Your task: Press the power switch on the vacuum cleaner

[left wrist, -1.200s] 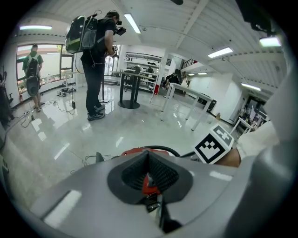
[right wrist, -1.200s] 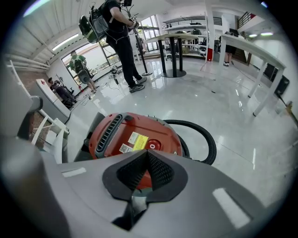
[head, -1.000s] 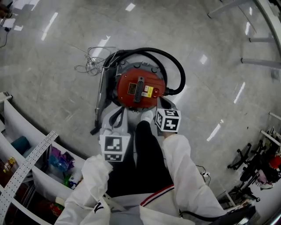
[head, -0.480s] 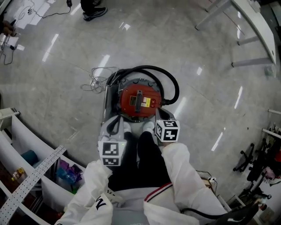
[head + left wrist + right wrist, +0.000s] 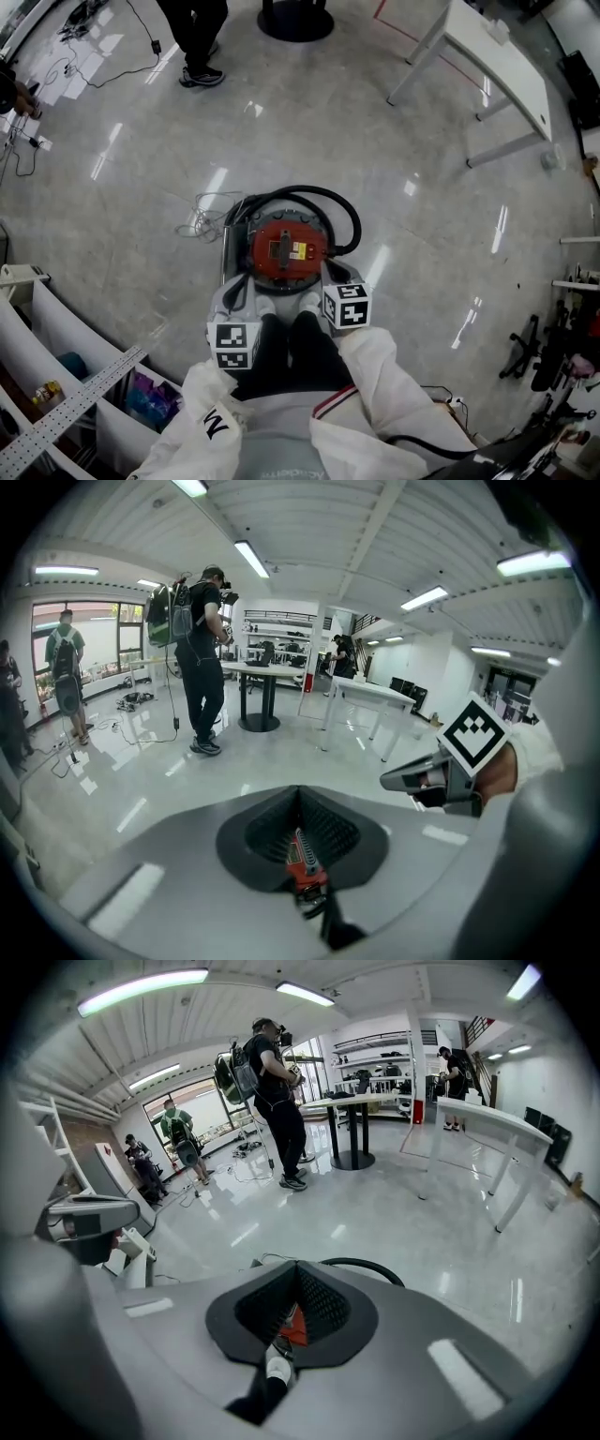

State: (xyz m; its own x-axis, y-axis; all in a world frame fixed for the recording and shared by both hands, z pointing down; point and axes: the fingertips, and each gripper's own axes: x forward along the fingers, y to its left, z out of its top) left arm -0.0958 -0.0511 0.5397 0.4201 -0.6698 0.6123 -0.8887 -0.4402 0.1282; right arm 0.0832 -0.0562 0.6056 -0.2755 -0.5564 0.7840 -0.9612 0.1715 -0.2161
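Note:
The vacuum cleaner (image 5: pixel 289 251) stands on the floor right in front of my feet, a round drum with a red top and a black hose (image 5: pixel 345 217) looped round its far side. Through the jaws' gap a sliver of the red top (image 5: pixel 302 857) shows in the left gripper view and again (image 5: pixel 292 1324) in the right gripper view. My left gripper (image 5: pixel 236 292) hangs over the drum's near left edge, jaws closed together and holding nothing. My right gripper (image 5: pixel 328 274) is held over the near right edge, also shut and empty. Neither touches the vacuum. The power switch cannot be made out.
A metal wand (image 5: pixel 224 258) and tangled cord (image 5: pixel 202 217) lie left of the vacuum. White shelving (image 5: pixel 56 347) stands at my left, a white table (image 5: pixel 497 66) at far right, gear (image 5: pixel 553 347) at the right edge. A person (image 5: pixel 199 33) stands ahead.
The head view has drawn up and back, so the vacuum looks smaller and farther. Both grippers have stayed close to my body at its near edge. A standing person and the table came into view.

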